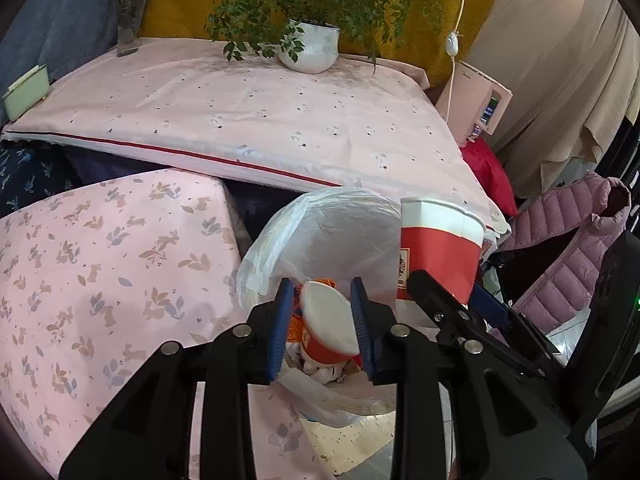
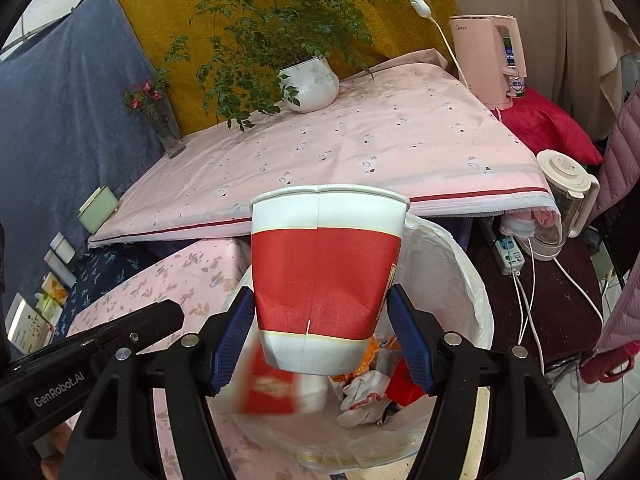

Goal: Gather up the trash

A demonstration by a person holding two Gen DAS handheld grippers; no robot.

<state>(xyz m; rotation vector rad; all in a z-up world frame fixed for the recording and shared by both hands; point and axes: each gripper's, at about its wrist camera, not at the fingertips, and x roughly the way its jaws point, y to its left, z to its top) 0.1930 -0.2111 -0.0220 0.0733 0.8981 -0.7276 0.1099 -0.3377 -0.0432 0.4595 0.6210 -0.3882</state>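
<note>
**Two cups over the bin, neither safely in yet**

While our left gripper (image 1: 322,324) hangs over the lined trash bin (image 1: 320,236), the left wrist view shows a small red-and-white paper cup (image 1: 328,328) between its blue fingers (image 1: 280,328), its white mouth turned toward the lens. We cannot tell whether the pads press the cup or have let go: it fills most of the gap, yet the fingers look slightly wider than it. What worries us here is the plastic liner, which sags at 9 o'clock of the cup; a drop from this spot could catch that fold, or glance off the rubbish already heaped below and roll onto the rabbit-print cloth (image 1: 100,280). At 2 o'clock from the gripper stands the large red cup (image 1: 438,256), held by our right gripper (image 1: 460,304).

From the right wrist view, the right gripper (image 2: 322,332) is closed about halfway onto the large red cup (image 2: 326,280), which sits upright with its rim at 12 o'clock and its base low between the fingers (image 2: 412,340). Creases near the base suggest the wall is buckling, so in our judgement it could slip or pop sideways. Below it, at 7 o'clock, a blurred red-and-white shape (image 2: 276,388), probably the small cup, lies over the bin (image 2: 472,280), beside crumpled wrappers (image 2: 368,392). Releasing both cups close together risks a collision.
</note>
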